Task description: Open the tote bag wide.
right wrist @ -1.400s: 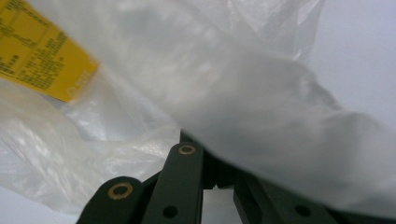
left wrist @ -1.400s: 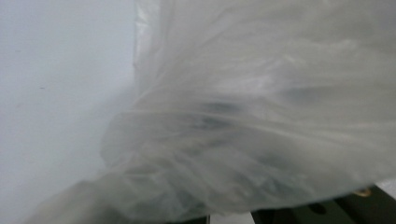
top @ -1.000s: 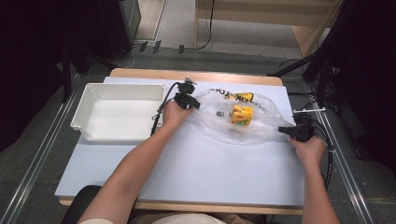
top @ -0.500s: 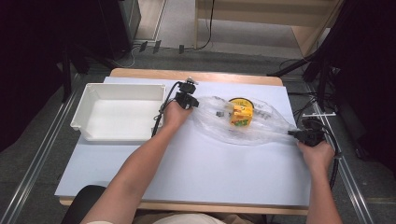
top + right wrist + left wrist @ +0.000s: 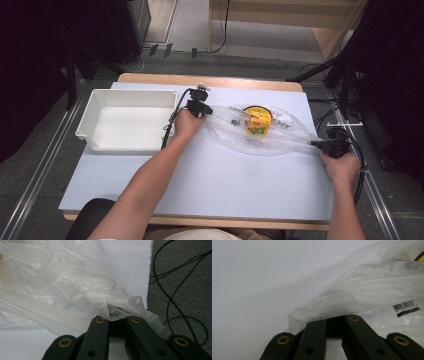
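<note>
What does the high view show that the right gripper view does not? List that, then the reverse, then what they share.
High view: the white rectangular plastic tray, the person's forearms, and the left gripper shut on the bag's left end.
Right gripper view: up close, the bag's crumpled corner pinched between shut jaws.
Both: the clear plastic bag, the pale table, the right gripper.

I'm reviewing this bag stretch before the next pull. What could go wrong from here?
1. The clear plastic bag is thin, and the left gripper and right gripper are each shut on one end of it. Pulling harder might tear the film or slip it from the jaws.
2. The right gripper is near the table edge, so the bag end could drag off.
3. The yellow box inside may shift.
</note>
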The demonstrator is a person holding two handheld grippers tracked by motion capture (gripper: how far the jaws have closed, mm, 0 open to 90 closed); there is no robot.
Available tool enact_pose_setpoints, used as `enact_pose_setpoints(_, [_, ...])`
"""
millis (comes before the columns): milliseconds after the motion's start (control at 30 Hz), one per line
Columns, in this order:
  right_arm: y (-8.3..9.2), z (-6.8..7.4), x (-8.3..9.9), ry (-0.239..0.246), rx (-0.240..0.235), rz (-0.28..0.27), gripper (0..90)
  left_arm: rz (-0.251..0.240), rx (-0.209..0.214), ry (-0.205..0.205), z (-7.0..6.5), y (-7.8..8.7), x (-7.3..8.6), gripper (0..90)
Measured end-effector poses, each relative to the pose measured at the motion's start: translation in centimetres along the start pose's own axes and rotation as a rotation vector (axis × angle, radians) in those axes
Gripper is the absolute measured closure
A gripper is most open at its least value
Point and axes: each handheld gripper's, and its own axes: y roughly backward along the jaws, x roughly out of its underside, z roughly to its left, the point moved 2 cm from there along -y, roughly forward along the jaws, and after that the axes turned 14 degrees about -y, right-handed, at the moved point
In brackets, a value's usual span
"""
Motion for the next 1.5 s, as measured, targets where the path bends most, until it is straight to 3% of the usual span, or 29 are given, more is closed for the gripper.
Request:
enact_pose_setpoints(167, [-0.1, 0.5, -0.2, 0.032, 0.085, -0.023, 90.0, 0.001, 0.021, 0.020, 0.3, 0.0, 0.0, 90.0])
enact_pose_setpoints(233, [-0.2, 0.7, -0.3, 0.046, 0.097, -0.023, 90.0, -0.001, 0.016, 0.027, 0.2, 0.0, 0.0, 90.0])
enact_pose_setpoints(333, [-0.1, 0.6, -0.3, 0.031, 0.073, -0.020, 90.0, 0.009, 0.003, 0.011, 0.0, 0.0, -0.2, 90.0])
enact_pose_setpoints(467, [0.0, 1.0, -0.3, 0.041, 0.043, -0.002, 90.0, 0.012, 0.060, 0.057, 0.5, 0.2, -0.3, 90.0])
enact_pose_setpoints(533, [0.3, 1.4, -0.4, 0.045, 0.024, -0.003, 90.0, 0.003, 0.066, 0.059, 0.5, 0.4, -0.4, 90.0])
enact_pose_setpoints(633, [0.7, 2.4, -0.6, 0.068, -0.007, -0.009, 90.0, -0.041, 0.090, 0.036, -0.1, 1.5, -1.0, 90.0])
enact_pose_setpoints(700, [0.9, 3.1, -0.6, 0.085, -0.028, -0.014, 90.0, -0.048, 0.084, 0.005, -0.5, 2.1, -1.4, 86.7])
enact_pose_setpoints(867, [1.9, 4.4, -0.9, 0.113, -0.072, -0.035, 90.0, -0.094, 0.107, -0.055, -1.4, 3.8, -2.1, 72.8])
enact_pose_setpoints(967, [2.5, 5.0, -0.9, 0.128, -0.114, -0.041, 82.5, -0.117, 0.139, -0.081, -2.1, 4.5, -2.4, 59.9])
enact_pose_setpoints(1067, [2.9, 5.9, -0.9, 0.162, -0.129, -0.044, 80.2, -0.131, 0.159, -0.124, -2.8, 5.2, -2.6, 55.3])
enact_pose_setpoints(1100, [3.0, 6.2, -0.9, 0.168, -0.133, -0.044, 79.8, -0.137, 0.185, -0.128, -3.1, 5.5, -2.7, 53.6])
enact_pose_setpoints(1200, [3.4, 7.0, -1.0, 0.193, -0.152, -0.045, 74.6, -0.129, 0.218, -0.135, -3.7, 6.0, -2.9, 50.2])
enact_pose_setpoints(1233, [3.5, 7.2, -1.0, 0.209, -0.157, -0.046, 71.5, -0.121, 0.226, -0.169, -4.2, 6.3, -3.1, 48.7])
enact_pose_setpoints(1267, [3.5, 7.2, -1.0, 0.209, -0.157, -0.046, 71.5, -0.121, 0.226, -0.169, -4.2, 6.3, -3.1, 47.6])
enact_pose_setpoints(1300, [3.6, 7.7, -1.0, 0.221, -0.168, -0.044, 67.2, -0.121, 0.223, -0.196, -4.6, 6.5, -3.2, 45.9])
enact_pose_setpoints(1500, [3.8, 8.7, -1.0, 0.272, -0.194, -0.027, 64.1, -0.119, 0.282, -0.211, -5.4, 6.8, -3.4, 42.6])
